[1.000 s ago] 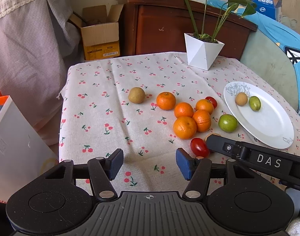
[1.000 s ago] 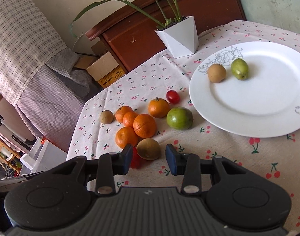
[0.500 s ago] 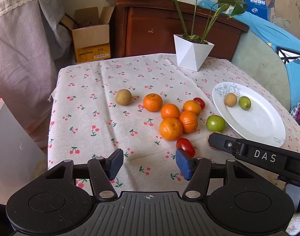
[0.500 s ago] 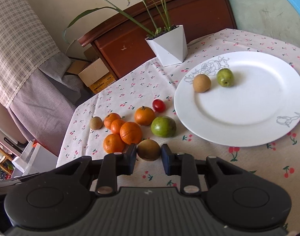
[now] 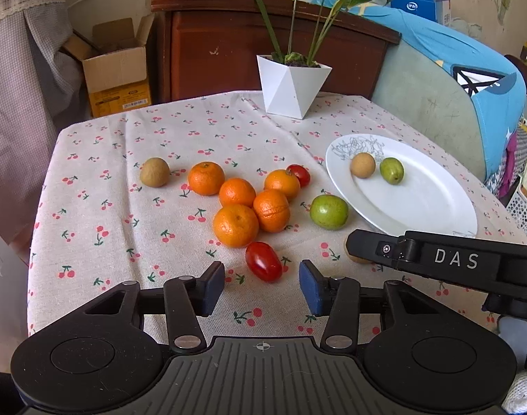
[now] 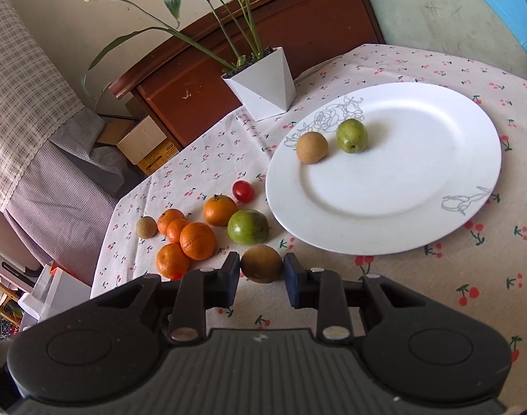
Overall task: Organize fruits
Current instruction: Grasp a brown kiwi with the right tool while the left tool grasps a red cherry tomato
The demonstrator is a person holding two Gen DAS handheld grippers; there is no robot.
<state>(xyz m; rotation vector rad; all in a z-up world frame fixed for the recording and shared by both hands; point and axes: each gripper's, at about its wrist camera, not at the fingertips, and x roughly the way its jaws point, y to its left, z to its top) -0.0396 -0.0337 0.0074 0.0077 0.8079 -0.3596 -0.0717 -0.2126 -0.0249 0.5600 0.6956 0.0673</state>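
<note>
Right claw (image 6: pixel 261 275) clamped on a brown round fruit (image 6: pixel 261 263), jaws easing apart a touch with the pads at its sides; fruit low over the bench cloth (image 6: pixel 419 276), just short of the white plate (image 6: pixel 384 228). Grip looks shallow and on a curved skin: a further slackening or a jolt on the way over could let it roll out, into the green fruit (image 6: pixel 248 226) or off the edge. Left claw (image 5: pixel 261 285) closing, pads not yet touching the red tomato (image 5: pixel 263 261) that lies just ahead between them. Soft thing; too hard a squeeze may split it, an off-centre one may squirt it into the oranges (image 5: pixel 235 224). The two claws work close together; a clash is possible.
</note>
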